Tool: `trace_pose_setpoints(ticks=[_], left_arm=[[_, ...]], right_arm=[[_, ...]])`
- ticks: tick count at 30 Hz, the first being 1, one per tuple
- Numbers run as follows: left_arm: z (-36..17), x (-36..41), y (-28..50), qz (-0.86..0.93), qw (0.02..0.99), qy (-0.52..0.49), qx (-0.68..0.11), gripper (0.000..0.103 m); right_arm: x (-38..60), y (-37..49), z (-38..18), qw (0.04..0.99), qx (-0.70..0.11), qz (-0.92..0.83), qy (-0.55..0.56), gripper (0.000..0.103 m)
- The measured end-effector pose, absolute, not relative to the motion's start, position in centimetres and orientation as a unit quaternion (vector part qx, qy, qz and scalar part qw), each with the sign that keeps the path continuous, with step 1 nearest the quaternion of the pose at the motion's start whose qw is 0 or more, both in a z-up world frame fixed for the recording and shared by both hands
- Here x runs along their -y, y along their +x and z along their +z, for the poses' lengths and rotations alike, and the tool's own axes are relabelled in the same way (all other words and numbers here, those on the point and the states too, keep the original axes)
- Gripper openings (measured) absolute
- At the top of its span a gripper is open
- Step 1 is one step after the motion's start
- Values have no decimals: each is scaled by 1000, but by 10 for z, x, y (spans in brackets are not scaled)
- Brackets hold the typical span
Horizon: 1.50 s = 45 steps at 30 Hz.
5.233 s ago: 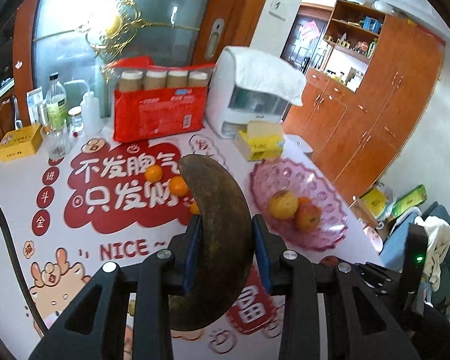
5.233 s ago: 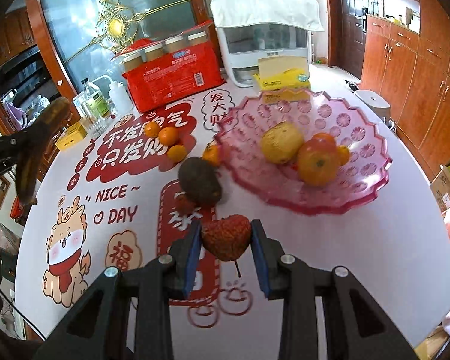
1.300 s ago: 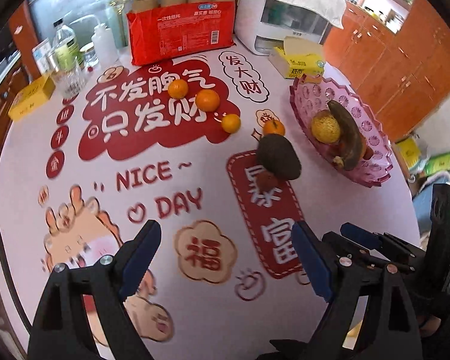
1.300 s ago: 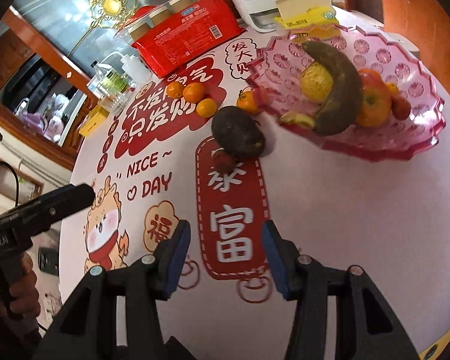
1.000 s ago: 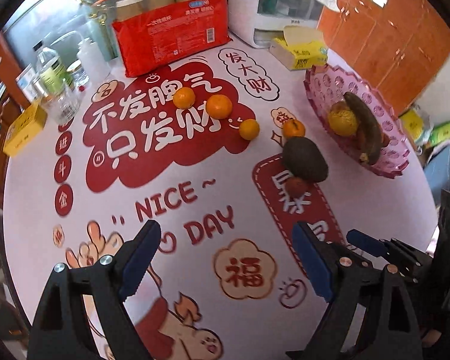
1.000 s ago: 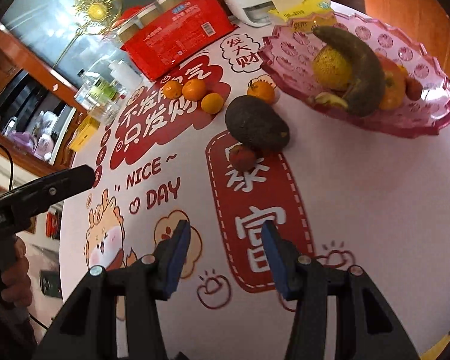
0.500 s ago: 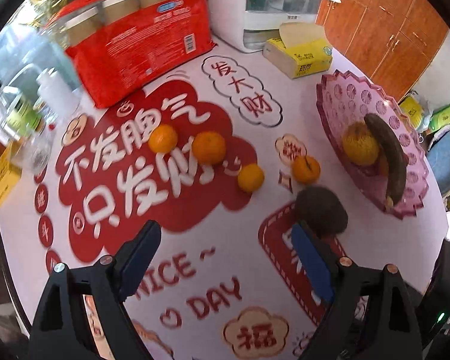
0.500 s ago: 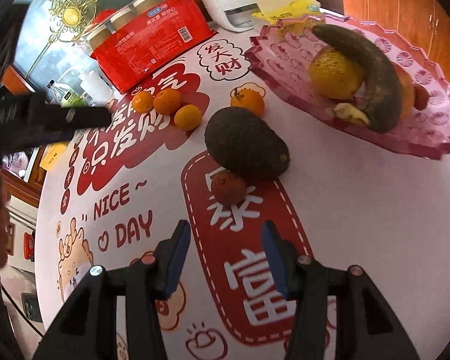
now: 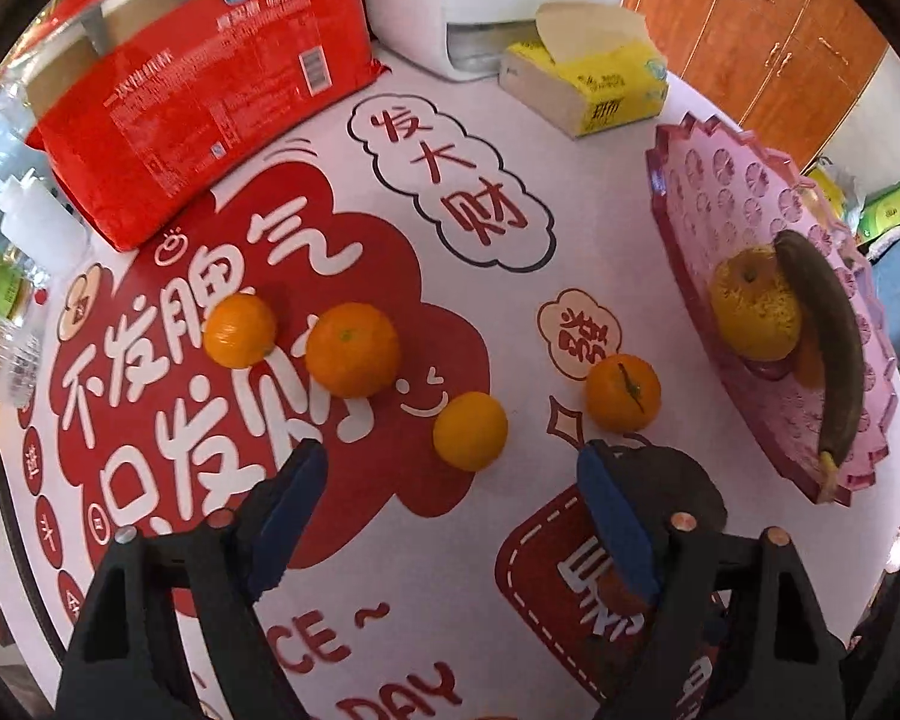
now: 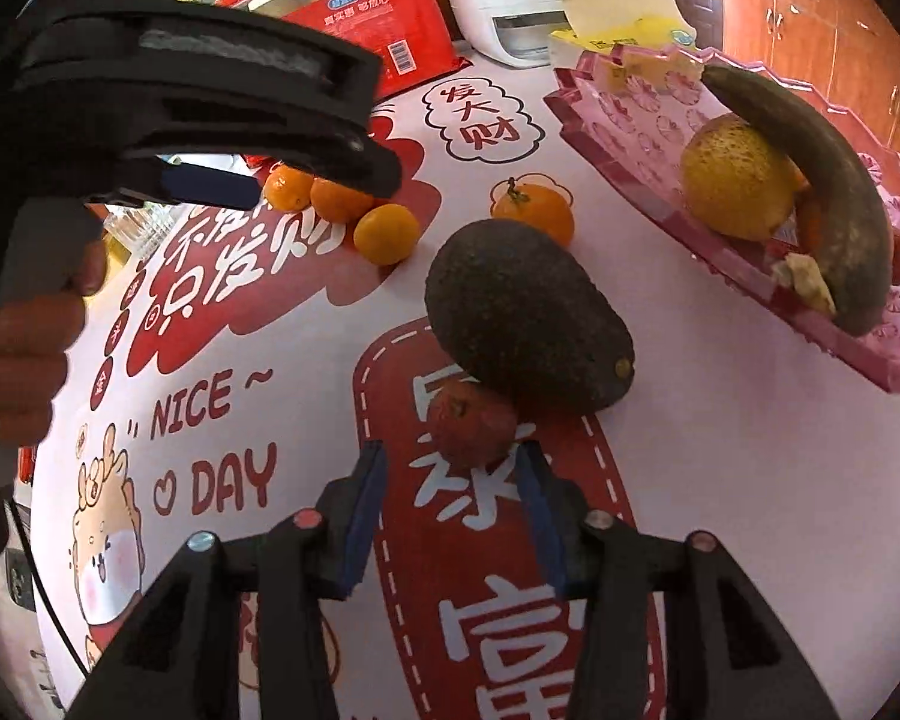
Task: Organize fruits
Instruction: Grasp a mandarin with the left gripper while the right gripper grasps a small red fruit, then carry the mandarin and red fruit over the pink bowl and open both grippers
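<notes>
In the left wrist view, several mandarins lie on the red-and-white tablecloth. One mandarin sits just beyond the tips of my left gripper, whose wide jaws are closing with nothing pressed between them. A dark avocado leans over a small red fruit. My right gripper is right in front of that fruit. Its jaws are closing and the pads do not touch the fruit. The pink bowl holds a yellow fruit and a blackened banana.
A red pack of cups, a white appliance and a yellow tissue box stand at the back. Bottles crowd the left edge. A hand holds the left tool at the left of the right wrist view.
My left gripper has moved forward and down onto the mandarins, and its jaws have narrowed a little. My right gripper has sunk closer to the red fruit, and its jaws have narrowed.
</notes>
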<state>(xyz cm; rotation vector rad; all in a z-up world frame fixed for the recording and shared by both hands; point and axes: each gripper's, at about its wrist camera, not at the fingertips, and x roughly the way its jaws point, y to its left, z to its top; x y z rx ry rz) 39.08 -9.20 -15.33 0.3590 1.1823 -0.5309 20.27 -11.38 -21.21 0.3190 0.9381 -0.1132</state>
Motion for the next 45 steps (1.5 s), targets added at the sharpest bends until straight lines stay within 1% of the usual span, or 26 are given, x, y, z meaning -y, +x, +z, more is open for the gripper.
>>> trace_pose_setpoints(ticks=[2, 6, 8, 9, 11, 13, 15, 17, 21, 30, 38, 45], left_arm=[[-161, 95, 393, -247, 777, 166, -555, 79], [-171, 99, 396, -251, 771, 168, -561, 74], [-175, 100, 398, -251, 769, 163, -565, 66], [-177, 100, 399, -251, 768, 159, -567, 65], [-180, 101, 401, -249, 766, 160, -571, 55], [-183, 102, 404, -248, 765, 158, -572, 53], [-187, 103, 407, -251, 765, 156, -572, 49], [-189, 104, 408, -252, 769, 154, -567, 41], [-193, 104, 411, -257, 771, 140, -566, 32], [-191, 92, 405, -257, 779, 123, -559, 30], [-173, 56, 389, -251, 780, 107, -564, 30], [-156, 21, 360, -251, 783, 88, -562, 30]], right_arm=[[114, 204, -215, 878, -449, -49, 157, 40], [113, 206, -215, 884, -441, -44, 149, 40], [112, 208, -215, 886, -440, -42, 141, 40], [110, 208, -215, 887, -440, -42, 136, 39], [107, 211, -216, 888, -441, -43, 122, 38], [103, 213, -216, 890, -442, -42, 105, 36], [98, 215, -216, 892, -442, -40, 89, 34], [97, 215, -216, 893, -442, -38, 79, 31], [96, 216, -215, 894, -441, -25, 77, 31], [89, 215, -214, 887, -453, 10, 91, 29], [69, 195, -206, 880, -465, 37, 86, 29], [59, 171, -193, 878, -468, 42, 86, 29]])
